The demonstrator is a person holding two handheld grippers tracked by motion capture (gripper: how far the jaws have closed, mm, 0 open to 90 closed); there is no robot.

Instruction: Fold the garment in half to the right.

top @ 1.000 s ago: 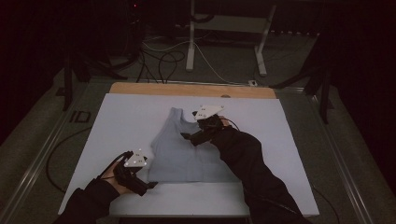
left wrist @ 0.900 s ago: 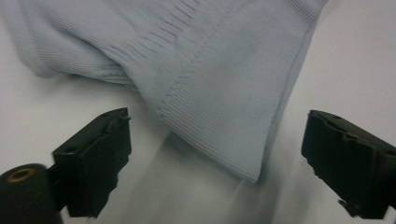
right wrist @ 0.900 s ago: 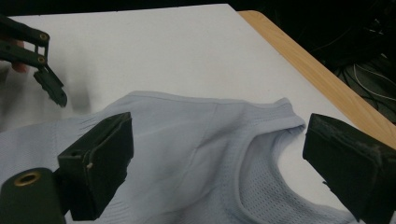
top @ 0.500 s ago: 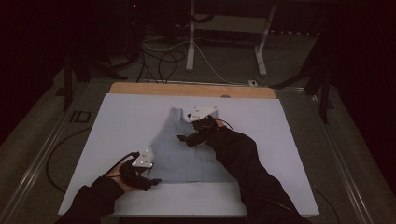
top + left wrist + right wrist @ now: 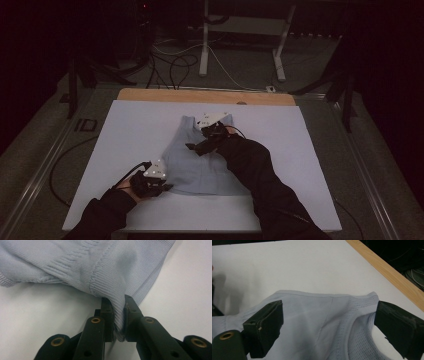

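Note:
A pale blue sleeveless top point(image 5: 200, 160) lies flat on the white table cover point(image 5: 135, 135), its shoulder straps toward the far side. My left gripper point(image 5: 162, 187) is at the top's near left corner, shut on the ribbed hem point(image 5: 119, 315), which bunches between its jaws. My right gripper point(image 5: 192, 148) hovers over the top's upper middle, pointing left. In the right gripper view its jaws stand wide apart above the mesh fabric point(image 5: 317, 325), one jaw on each side of the strap area.
A bare wooden strip point(image 5: 205, 96) runs along the table's far edge. Beyond it stand a metal frame point(image 5: 205, 45) and loose cables point(image 5: 175, 62) on the floor. White cover stretches left and right of the top.
My right gripper has slid left and toward me over the top. My left gripper has shifted slightly right along the hem, still holding it.

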